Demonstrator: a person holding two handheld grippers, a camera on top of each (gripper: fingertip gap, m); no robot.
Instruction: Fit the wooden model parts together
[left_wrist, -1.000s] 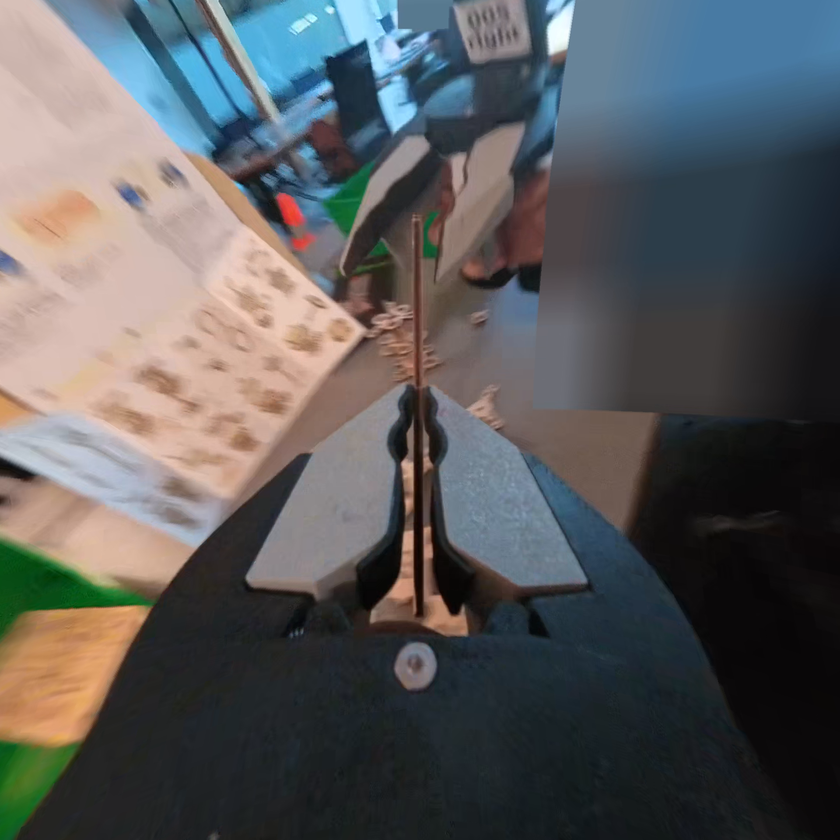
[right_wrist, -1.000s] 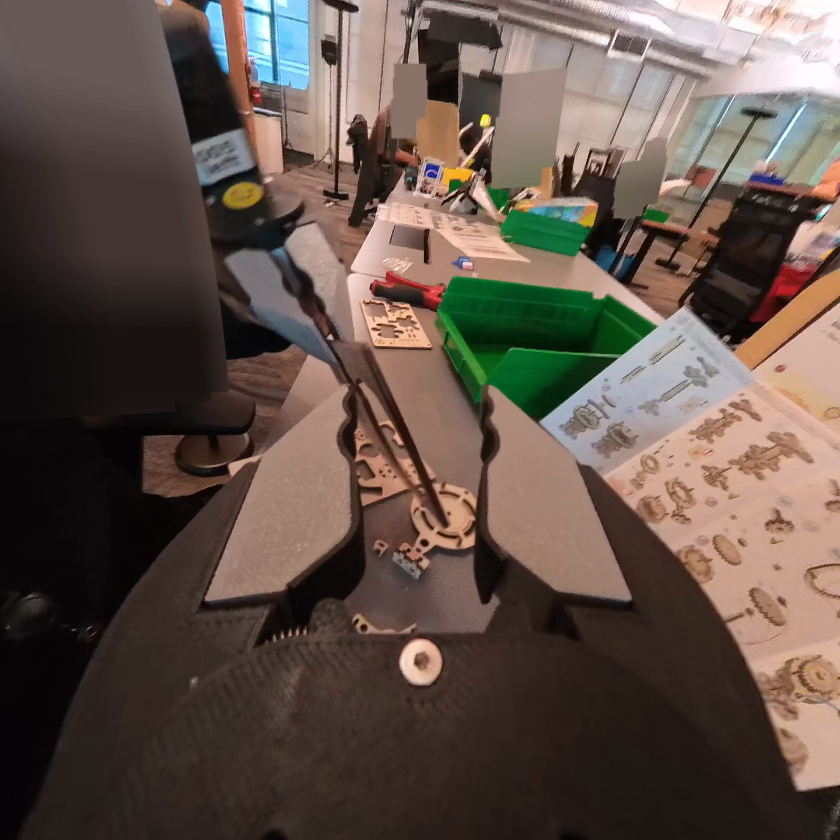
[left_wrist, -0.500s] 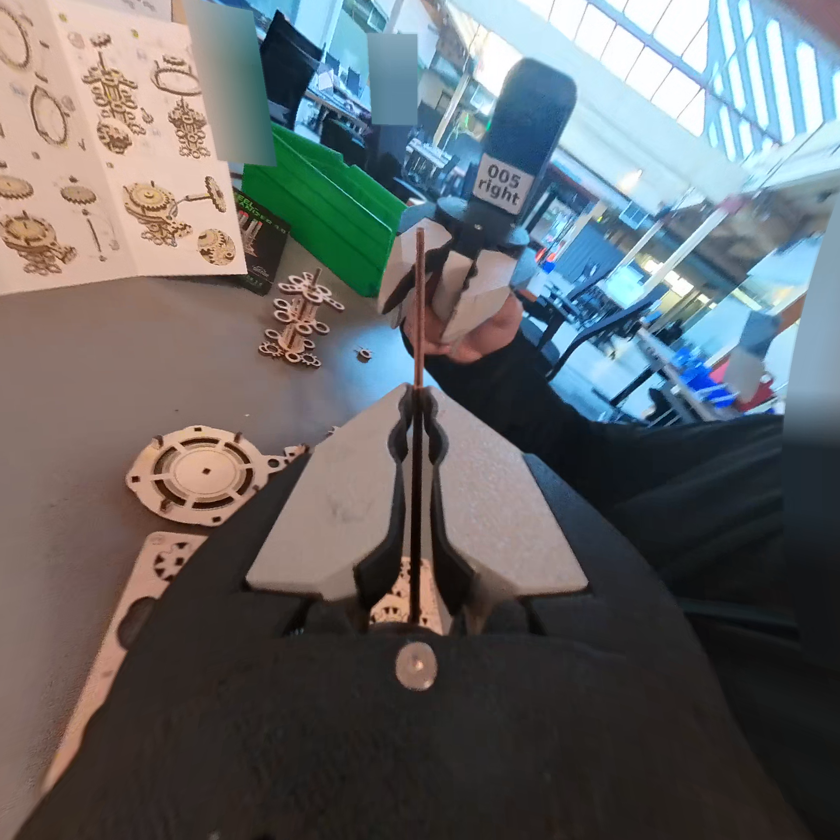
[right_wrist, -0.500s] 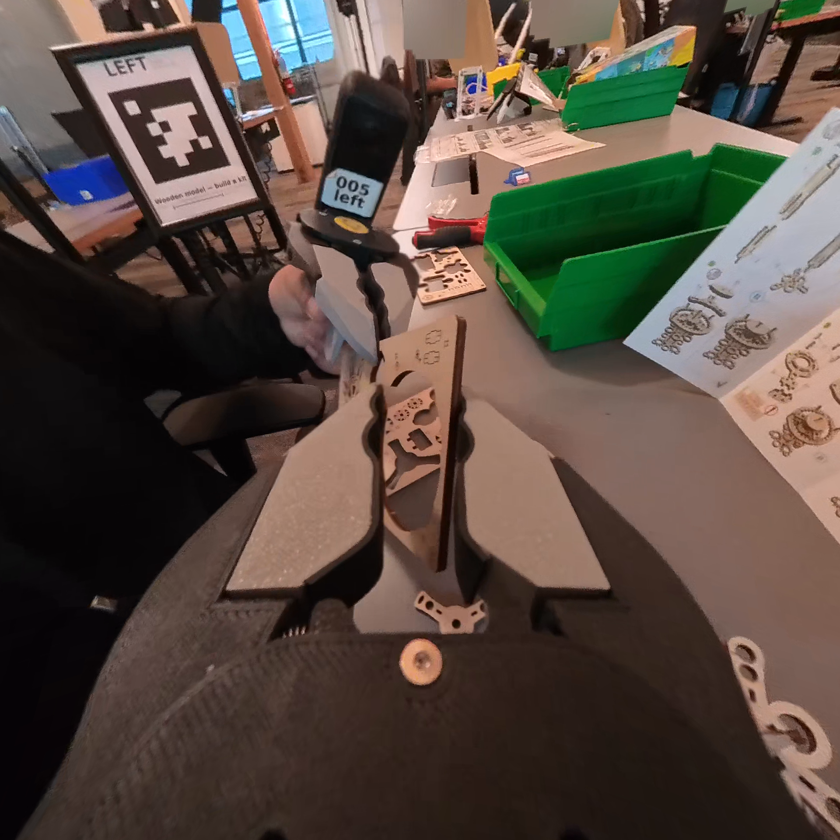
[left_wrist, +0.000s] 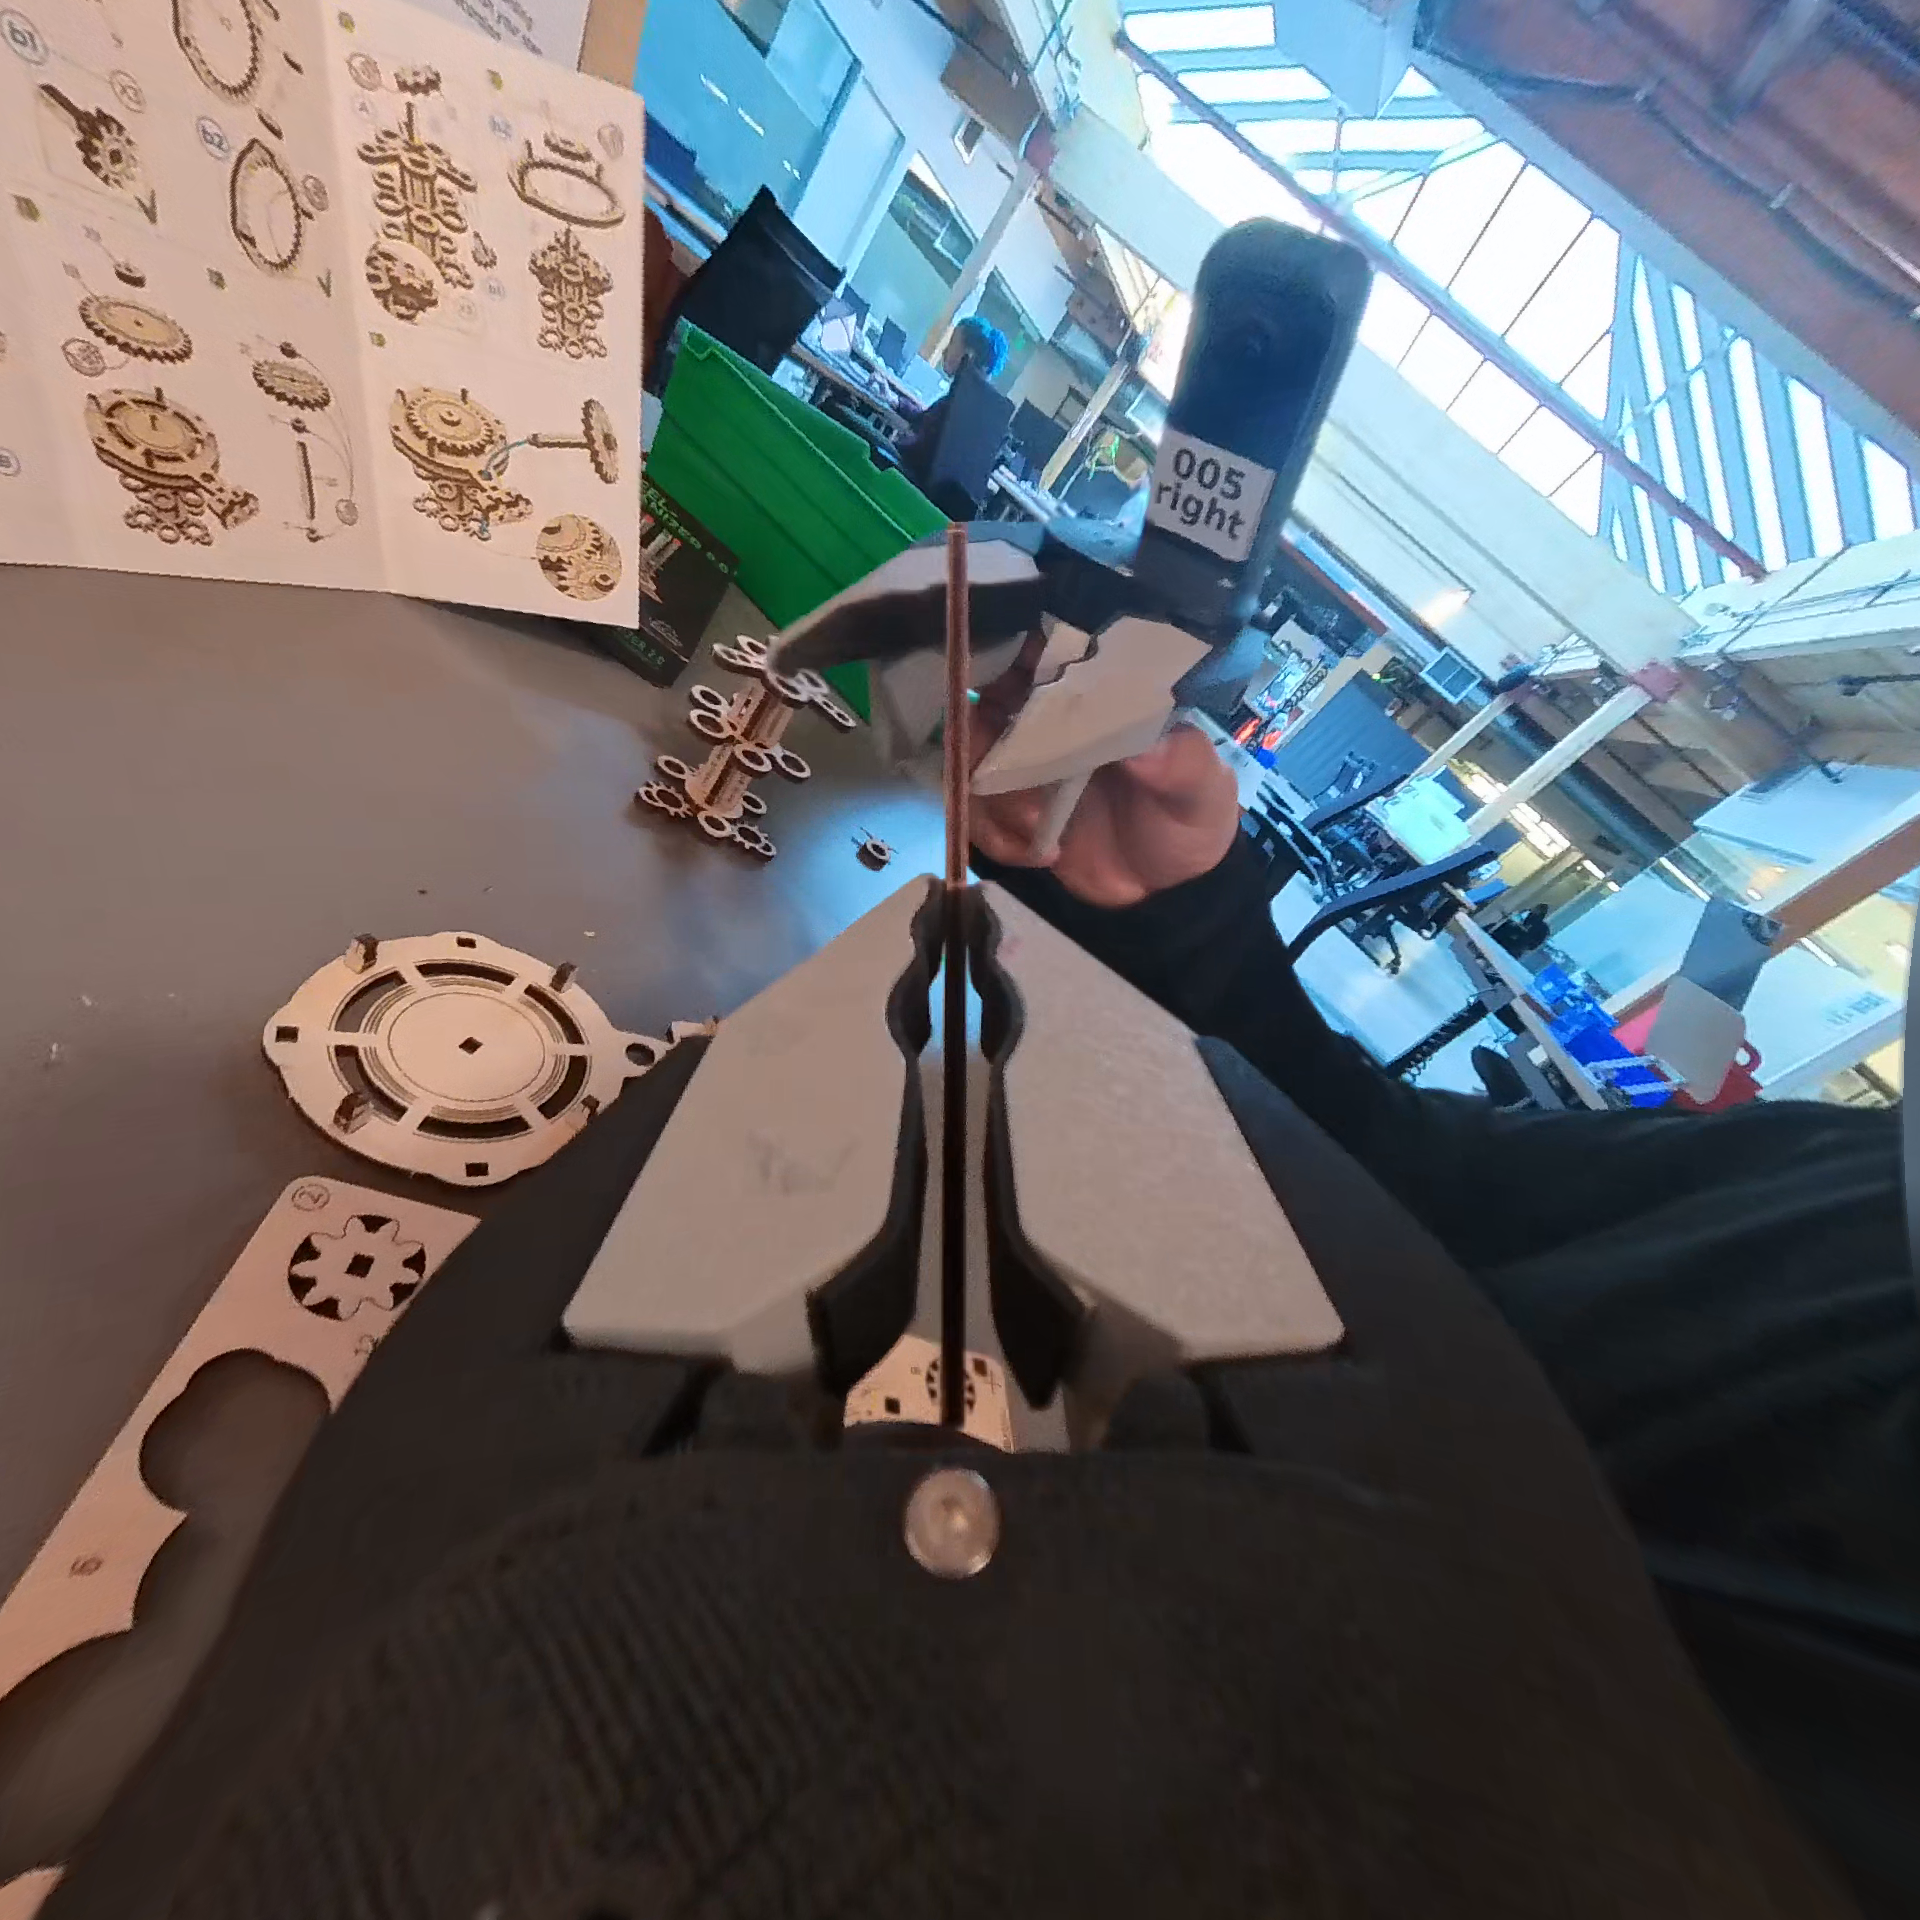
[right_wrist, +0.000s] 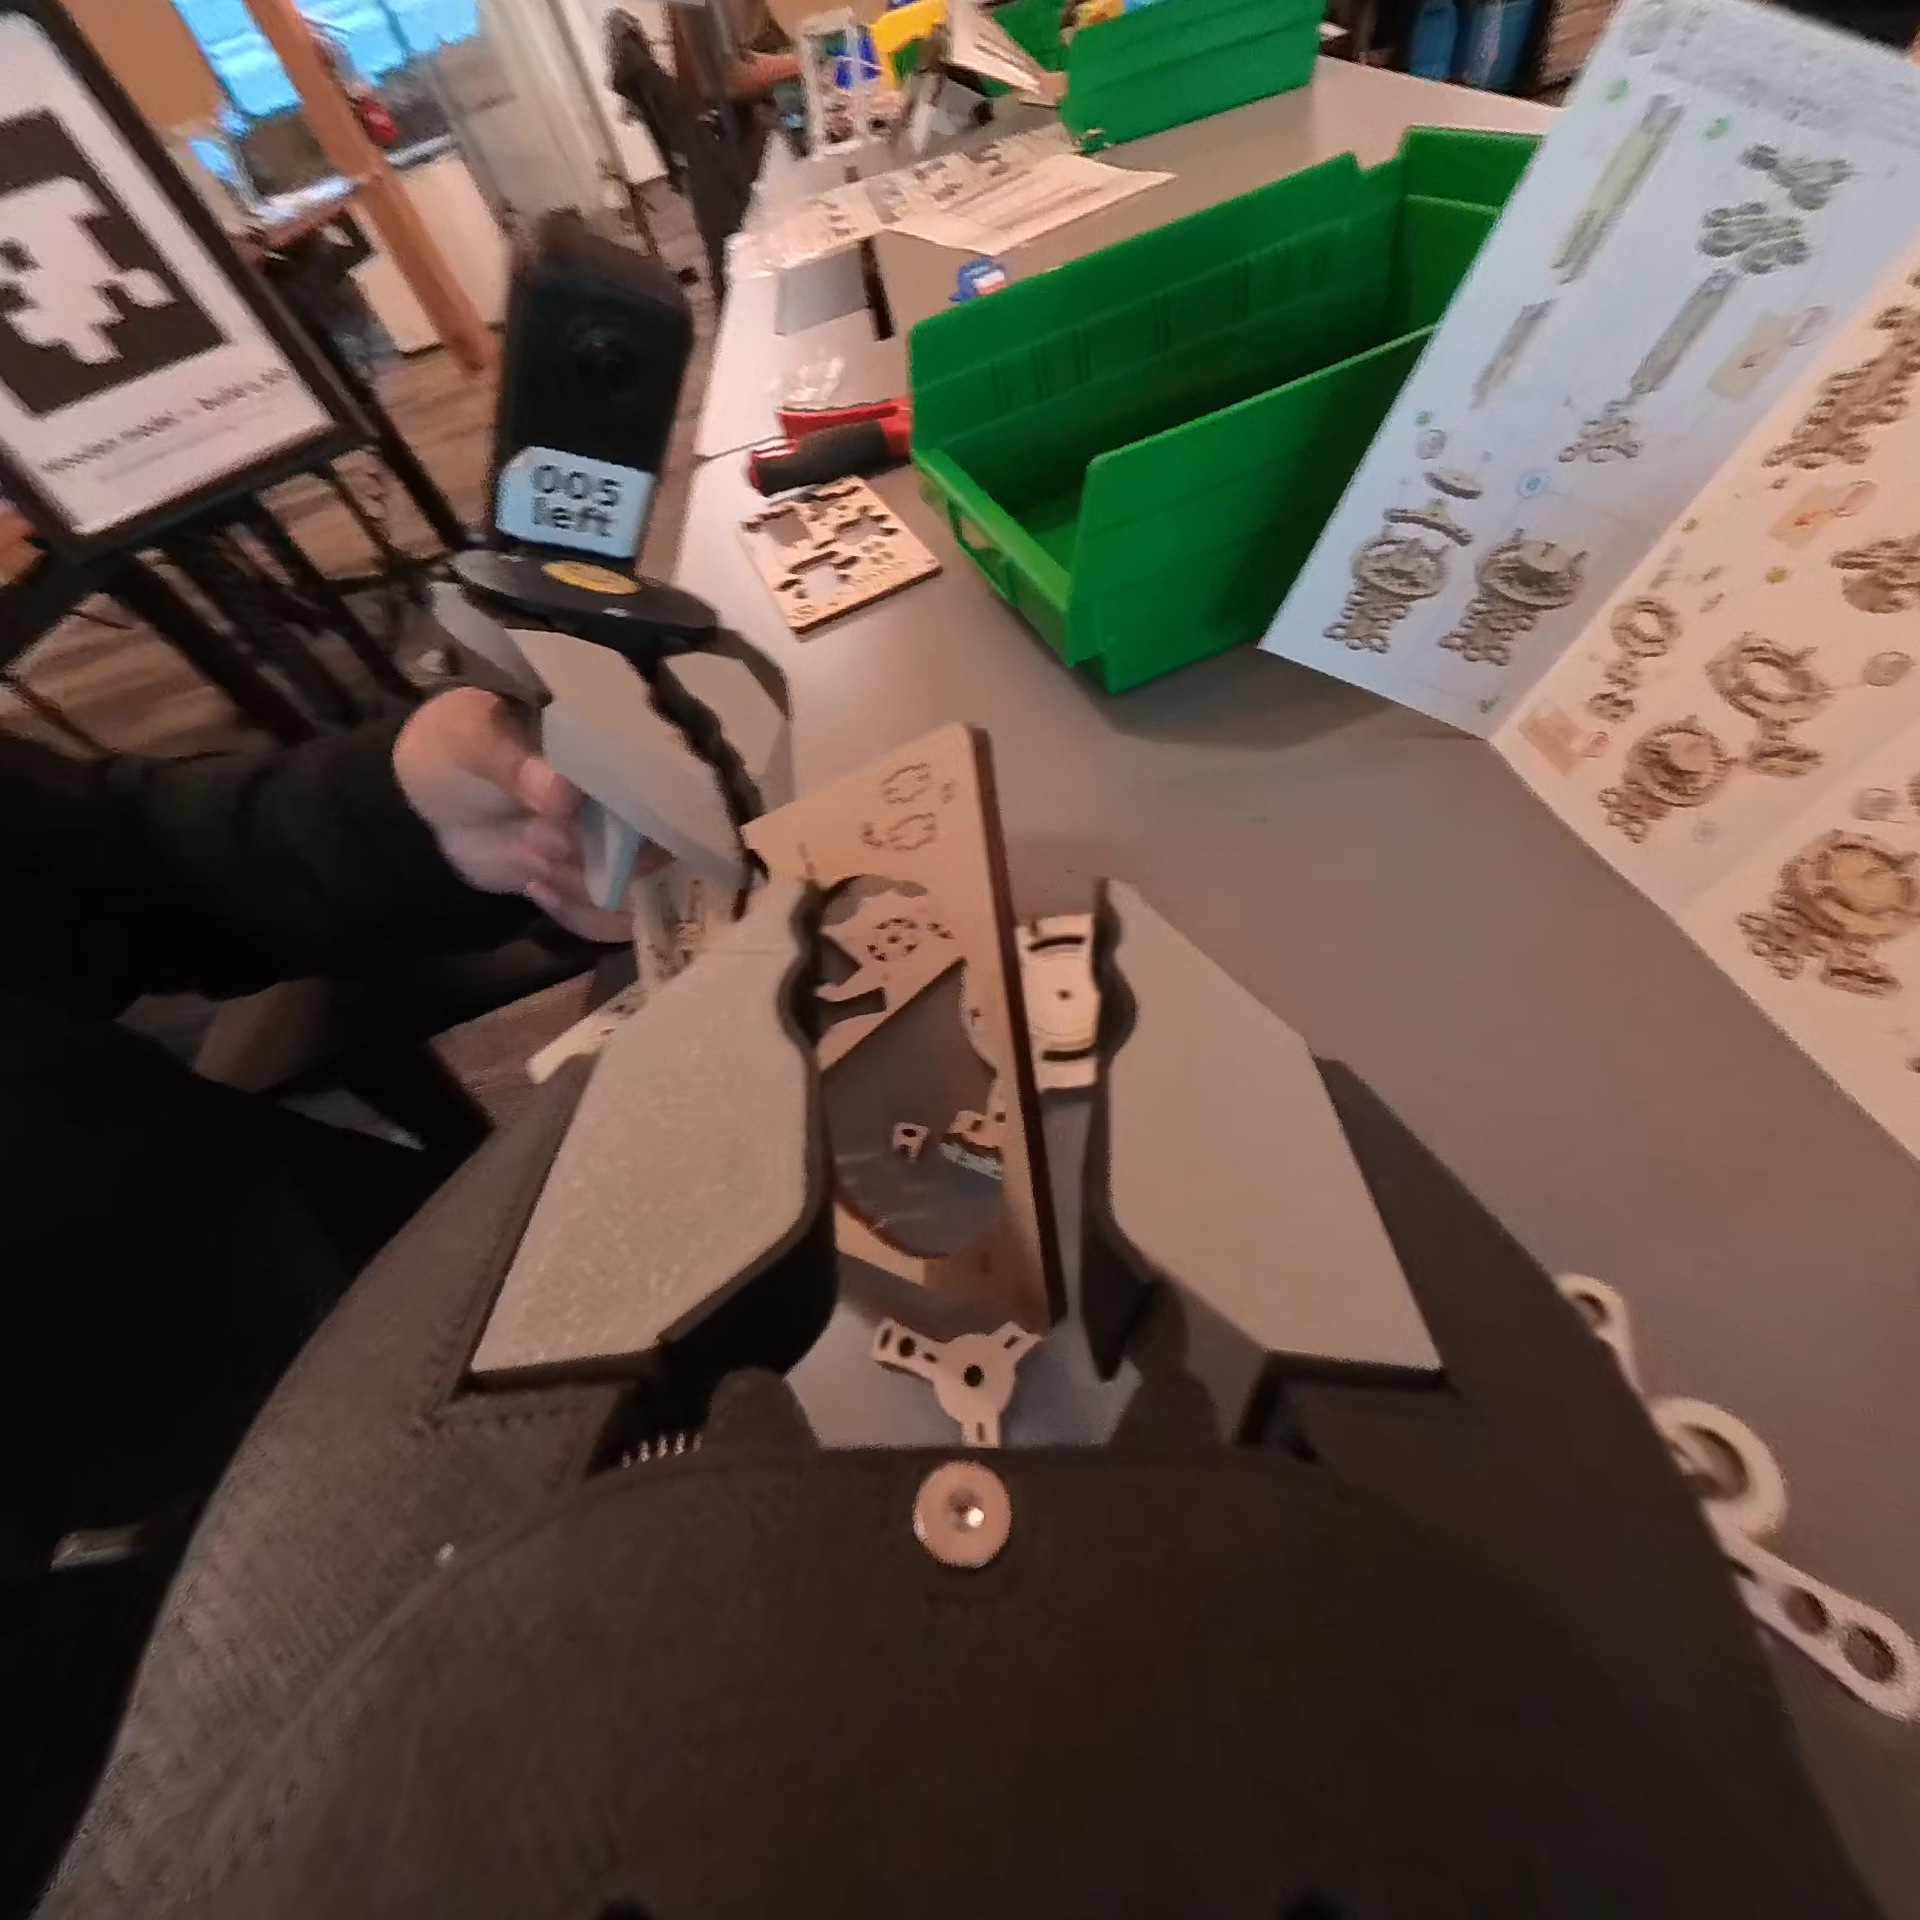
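My left gripper (left_wrist: 954, 894) is shut on a thin wooden parts sheet (left_wrist: 956, 727), which it shows edge-on and upright. In the right wrist view the sheet (right_wrist: 914, 821) has several cut-outs, and the left gripper (right_wrist: 743, 842) pinches its far corner. My right gripper (right_wrist: 956, 914) is open with the sheet's near end between its jaws, close to the right finger. It also shows in the left wrist view (left_wrist: 914, 707). A round wooden disc assembly (left_wrist: 447, 1049) lies on the grey table (left_wrist: 260, 748).
A stacked gear assembly (left_wrist: 727, 748), a small loose gear (left_wrist: 876, 847) and a punched-out offcut (left_wrist: 208, 1403) lie on the table. A three-armed piece (right_wrist: 956, 1371) lies below the right gripper. Instruction sheets (right_wrist: 1662, 520), a green bin (right_wrist: 1195, 447), another punched sheet (right_wrist: 842, 551) and a red-handled tool (right_wrist: 831, 447) stand farther off. The three-armed piece (right_wrist: 956, 1371) is about equally far from each gripper, around 12 cm.
The left gripper swung round with the sheet still in it and now faces the right gripper. The right gripper's jaws stand wider apart around the sheet than half a second ago.
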